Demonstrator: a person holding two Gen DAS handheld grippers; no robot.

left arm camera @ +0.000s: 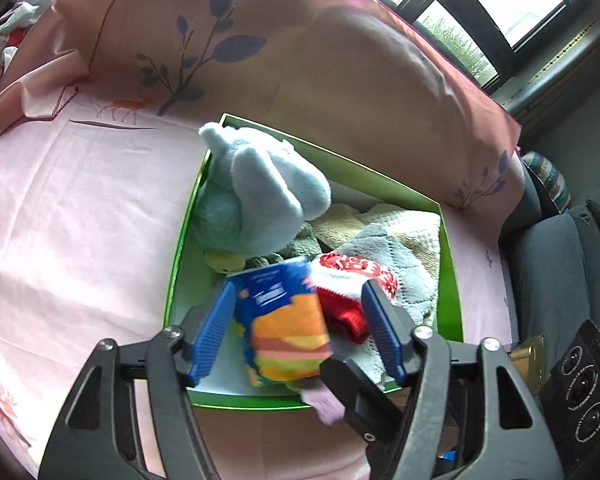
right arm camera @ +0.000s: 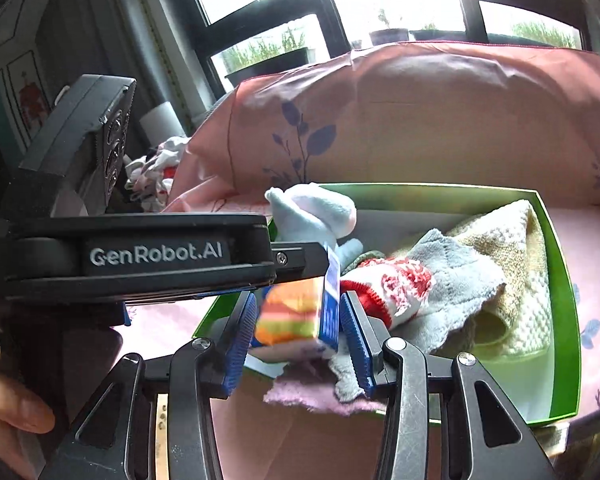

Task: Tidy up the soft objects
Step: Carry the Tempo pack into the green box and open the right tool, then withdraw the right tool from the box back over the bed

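Right gripper (right arm camera: 298, 326) pinches the soft burger-print book (right arm camera: 296, 314) above the green box's (right arm camera: 562, 320) near edge; left gripper (left arm camera: 298, 326) gapes wide around it. A slack hold could drop it outside, onto the pink sheet (left arm camera: 80, 220).

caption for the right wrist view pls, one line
Right gripper holds a burger-print pack over the green box of soft toys.

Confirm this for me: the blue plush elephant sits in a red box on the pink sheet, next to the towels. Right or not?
Not quite. The box is green, not red; both wrist views show its green walls. The rest holds: the blue elephant sits in it on the pink sheet, next to the towels.
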